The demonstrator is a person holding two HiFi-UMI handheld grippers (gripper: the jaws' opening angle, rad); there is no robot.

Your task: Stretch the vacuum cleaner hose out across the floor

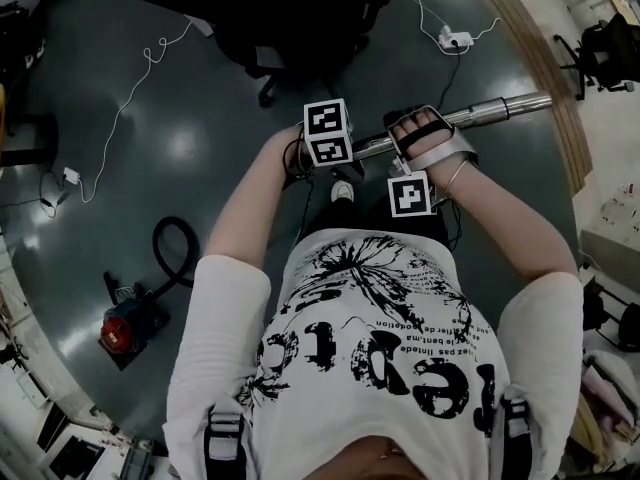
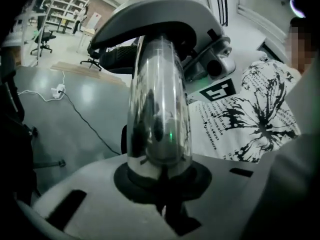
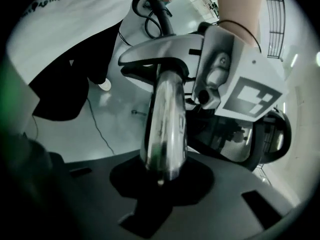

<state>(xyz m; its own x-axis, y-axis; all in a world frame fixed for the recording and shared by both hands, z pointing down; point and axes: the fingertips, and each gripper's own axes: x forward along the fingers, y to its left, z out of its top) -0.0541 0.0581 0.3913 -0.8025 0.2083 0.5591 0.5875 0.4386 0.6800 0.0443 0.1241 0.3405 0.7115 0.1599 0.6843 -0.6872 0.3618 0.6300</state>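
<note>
The hose [image 1: 158,240] lies curled on the floor [image 1: 200,108] near its left edge, joined to the red vacuum cleaner [image 1: 122,326]. Where it goes past the person's arm is hidden. Both arms are bent in front of the chest. The left gripper [image 2: 160,184] is squeezed tight on the shiny tube [image 1: 492,110]. The right gripper [image 3: 162,184] sits loose around the tube, with gaps beside it.

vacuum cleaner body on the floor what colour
The small vacuum cleaner body is red; head view shows it.
</note>
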